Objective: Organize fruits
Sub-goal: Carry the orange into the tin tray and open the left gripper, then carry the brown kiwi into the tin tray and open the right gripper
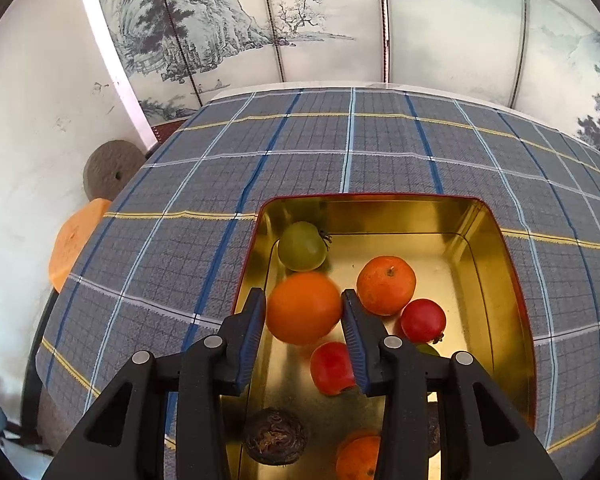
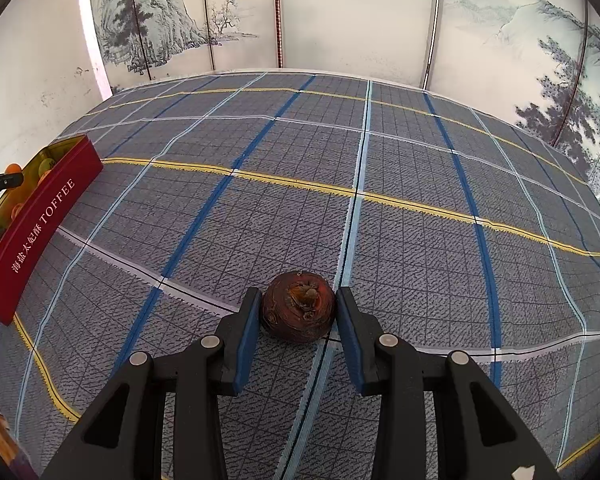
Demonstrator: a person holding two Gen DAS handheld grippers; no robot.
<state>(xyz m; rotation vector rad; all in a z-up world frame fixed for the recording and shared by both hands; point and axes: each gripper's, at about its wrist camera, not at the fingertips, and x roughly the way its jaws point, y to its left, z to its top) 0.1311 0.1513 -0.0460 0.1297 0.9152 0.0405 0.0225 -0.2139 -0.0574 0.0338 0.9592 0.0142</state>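
The left tongs [image 1: 303,308] loosely bracket a smooth round orange [image 1: 303,307], while the right tongs [image 2: 298,308] pinch a firm, knobbly dark-brown corm [image 2: 299,310] across its middle.

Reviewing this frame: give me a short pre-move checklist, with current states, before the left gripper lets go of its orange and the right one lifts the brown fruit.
1. Smooth orange fruit is over the open gold-lined tin box: ok.
2. Left gripper pads against that orange: cannot tell; it sits between them, slightly blurred.
3. Free floor space in the box beneath the orange: ok, bare gold shows between the green fruit, the stemmed orange and the red fruit.
4. Right gripper closed on the dark brown wrinkled fruit: ok.
5. Brown fruit off the checked tablecloth: not ok, it rests there.
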